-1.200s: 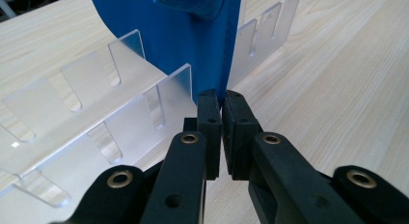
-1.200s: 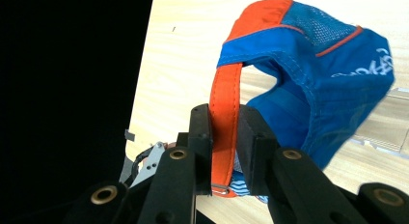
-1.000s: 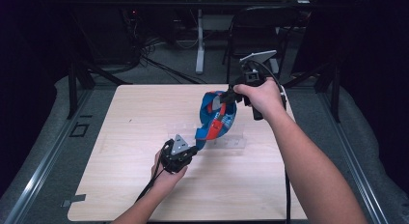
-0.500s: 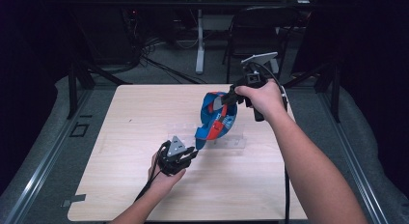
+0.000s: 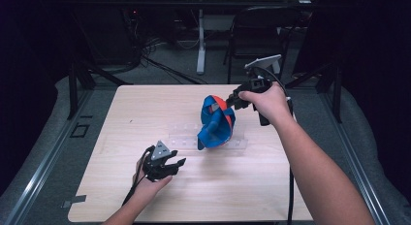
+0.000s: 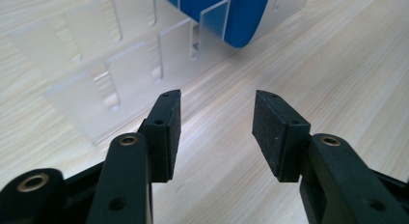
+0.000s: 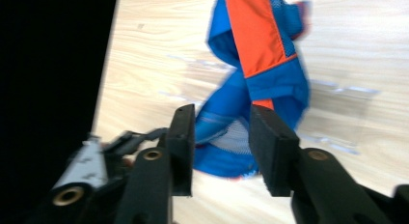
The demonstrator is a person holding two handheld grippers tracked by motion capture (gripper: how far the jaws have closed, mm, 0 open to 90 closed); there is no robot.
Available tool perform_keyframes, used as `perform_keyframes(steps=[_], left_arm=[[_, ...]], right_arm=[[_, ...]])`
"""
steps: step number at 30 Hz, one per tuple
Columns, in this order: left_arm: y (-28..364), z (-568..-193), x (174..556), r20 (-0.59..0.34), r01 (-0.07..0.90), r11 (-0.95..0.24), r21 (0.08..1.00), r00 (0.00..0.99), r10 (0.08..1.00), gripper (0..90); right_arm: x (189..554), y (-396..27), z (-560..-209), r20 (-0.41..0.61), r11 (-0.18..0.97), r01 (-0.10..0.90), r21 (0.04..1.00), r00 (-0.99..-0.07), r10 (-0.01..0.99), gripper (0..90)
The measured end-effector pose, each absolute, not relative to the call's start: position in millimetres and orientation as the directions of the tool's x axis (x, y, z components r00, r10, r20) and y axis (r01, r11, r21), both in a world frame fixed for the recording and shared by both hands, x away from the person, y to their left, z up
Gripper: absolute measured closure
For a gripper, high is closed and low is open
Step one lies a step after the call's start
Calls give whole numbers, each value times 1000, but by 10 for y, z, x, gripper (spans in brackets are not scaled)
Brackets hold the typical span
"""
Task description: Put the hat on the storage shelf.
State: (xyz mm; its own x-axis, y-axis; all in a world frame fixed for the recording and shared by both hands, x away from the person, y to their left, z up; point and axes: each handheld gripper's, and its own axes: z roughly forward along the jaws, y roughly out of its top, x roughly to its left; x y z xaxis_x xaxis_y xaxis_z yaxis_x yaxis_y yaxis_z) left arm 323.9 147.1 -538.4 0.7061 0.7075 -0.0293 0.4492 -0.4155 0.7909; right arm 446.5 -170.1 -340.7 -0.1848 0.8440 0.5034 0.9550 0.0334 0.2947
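From my seat I see a dark room with a grey floor (image 5: 43,152) running down the left of the table (image 5: 145,108), a small square outline marked on it, and a scrap of tape near the table's near-left corner. The table is pale wood with a light grain and sits square in the middle. Behind it, cables (image 5: 150,60) snake across the floor toward a white post (image 5: 200,45), and a dark chair frame stands just right of that. On the near left of the tabletop my left gripper (image 5: 180,162) rests low in my hand, its jaws having just been opening; they stand apart with bare wood between them, holding nothing. In the left gripper view the clear rack (image 6: 120,64) lies just ahead of those jaws, its slotted uprights rising off a flat base. The rack sits mid-table, and the blue and orange cloth (image 5: 216,122) stands bunched in it, toward its right half, with a blue edge dipping between two uprights. My right gripper (image 5: 231,102) is just beside the cloth's upper right, raised off the table; its jaws have also just been opening and stand released, and in the right gripper view, which is blurred, the cloth (image 7: 255,64) lies beyond the gap rather than pinched in it. Farther right, grey floor again and black beyond.
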Motion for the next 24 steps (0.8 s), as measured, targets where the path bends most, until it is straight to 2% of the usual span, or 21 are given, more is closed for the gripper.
perform_keyframes(steps=[3, 6, 24], left_arm=[[1529, -5395, 3235, -33, 454, -409, 791, 700, 713, 518], [1599, -5416, 3219, -28, 455, -402, 795, 688, 725, 509], [1778, -5490, 3322, -51, 500, -364, 786, 639, 768, 487]], right_arm=[[4426, -1730, -3452, 480, 38, 951, 306, -189, 857, 570], [4304, -1783, -3547, 402, 82, 939, 335, -221, 889, 551], [3929, -1965, -4062, 345, 137, 938, 319, -250, 905, 531]])
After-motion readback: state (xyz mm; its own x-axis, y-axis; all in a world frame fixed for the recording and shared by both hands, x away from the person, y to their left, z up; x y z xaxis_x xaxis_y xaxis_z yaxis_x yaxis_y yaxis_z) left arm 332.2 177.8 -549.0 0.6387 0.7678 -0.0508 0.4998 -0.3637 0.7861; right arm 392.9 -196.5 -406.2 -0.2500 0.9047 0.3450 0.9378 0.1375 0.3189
